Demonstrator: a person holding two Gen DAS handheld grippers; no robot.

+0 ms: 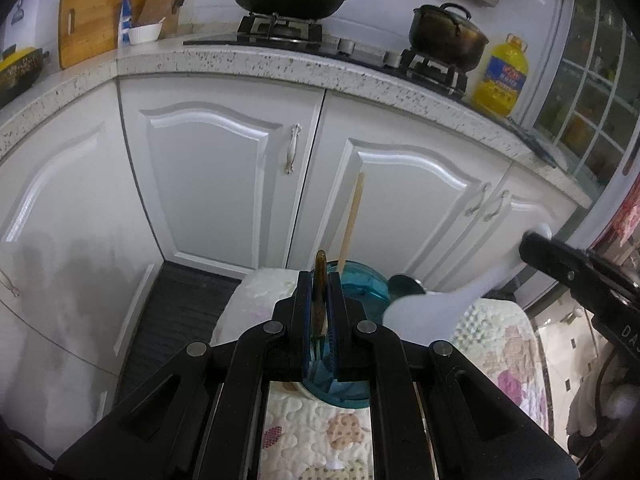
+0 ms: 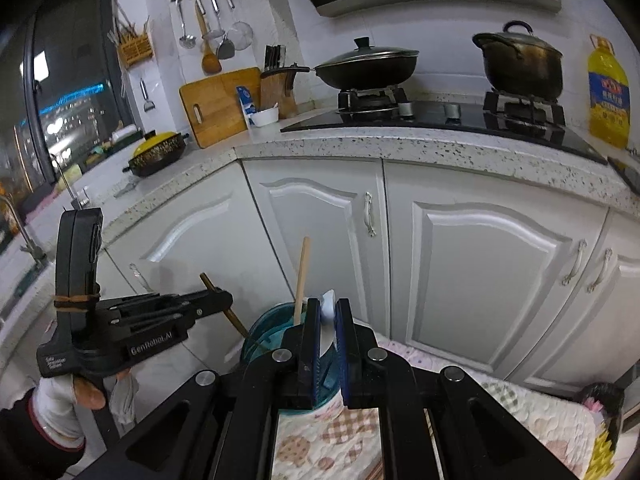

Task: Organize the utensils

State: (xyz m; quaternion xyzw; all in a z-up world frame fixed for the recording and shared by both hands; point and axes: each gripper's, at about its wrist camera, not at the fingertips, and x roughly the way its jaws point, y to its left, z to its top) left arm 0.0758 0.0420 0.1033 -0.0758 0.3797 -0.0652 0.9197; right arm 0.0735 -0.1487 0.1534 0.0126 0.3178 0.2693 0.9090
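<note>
**Both claws clamped on utensils above the blue holder**

Your left claw [image 1: 319, 280] is pinched tight on a thin dark brown stick [image 1: 320, 276], probably a chopstick, which stands up between its fingers and slants down toward the blue holder [image 1: 362, 280]. That holder, a see-through teal cup, sits just ahead of and below the claw, on a quilted floral cloth [image 1: 316, 432]. A pale wooden utensil [image 1: 352, 220] already stands in it, leaning up past the rim.

Your right claw [image 2: 328, 312] is closed on the handle of a white spoon [image 2: 327, 320]; from the left wrist view the white spoon [image 1: 432, 308] reaches in from the right, its broad end just beside the holder's rim. In the right wrist view the blue holder [image 2: 276, 328] lies straight ahead of the fingers, with the wooden utensil [image 2: 302, 276] upright in it and the brown stick [image 2: 224, 304] angling in from the left claw [image 2: 220, 300].

Beyond both claws are white cabinet doors [image 2: 480, 272], and above them the speckled bench [image 2: 400, 144] carrying a lidded wok [image 2: 366, 64], a dark pot [image 2: 520, 60] and a yellow oil bottle [image 2: 608, 92].
</note>
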